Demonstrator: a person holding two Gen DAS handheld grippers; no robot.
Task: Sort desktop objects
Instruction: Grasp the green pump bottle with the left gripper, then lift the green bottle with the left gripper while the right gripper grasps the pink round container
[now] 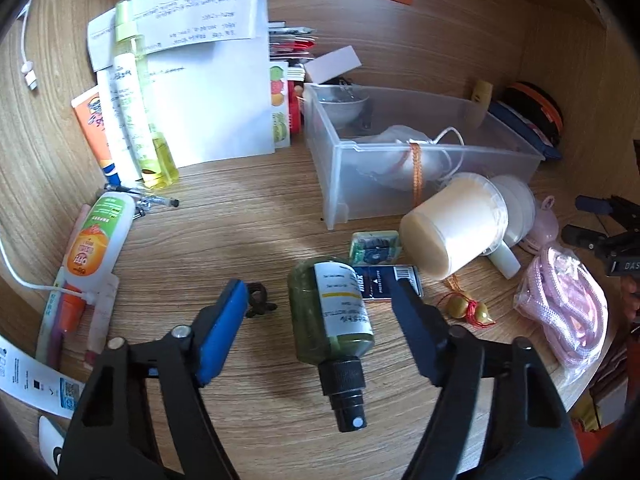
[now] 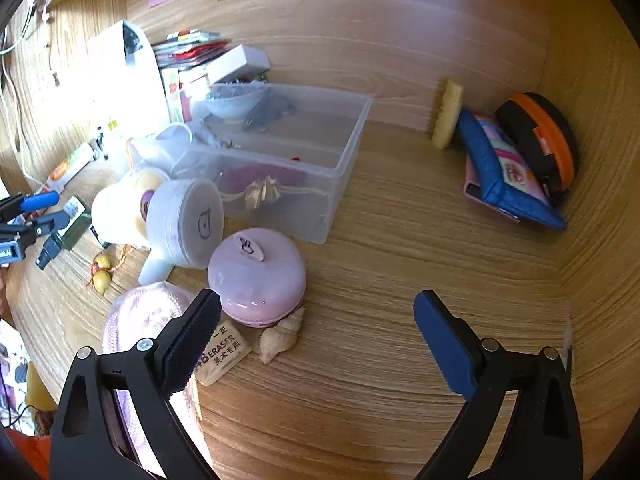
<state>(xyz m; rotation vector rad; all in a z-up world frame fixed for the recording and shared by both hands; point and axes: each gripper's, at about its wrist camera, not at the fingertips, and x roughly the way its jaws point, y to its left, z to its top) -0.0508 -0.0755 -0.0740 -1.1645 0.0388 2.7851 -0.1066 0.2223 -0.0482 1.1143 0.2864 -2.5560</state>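
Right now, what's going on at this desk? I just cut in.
A person is sorting a cluttered wooden desk with two handheld grippers. The left gripper is open, its fingers on either side of a dark green spray bottle with a black nozzle that lies on its side on the desk, not yet gripped. The right gripper is open over bare wood, holding nothing, next to a round pink case, a seashell and a wrapped eraser. The clear plastic bin sits behind.
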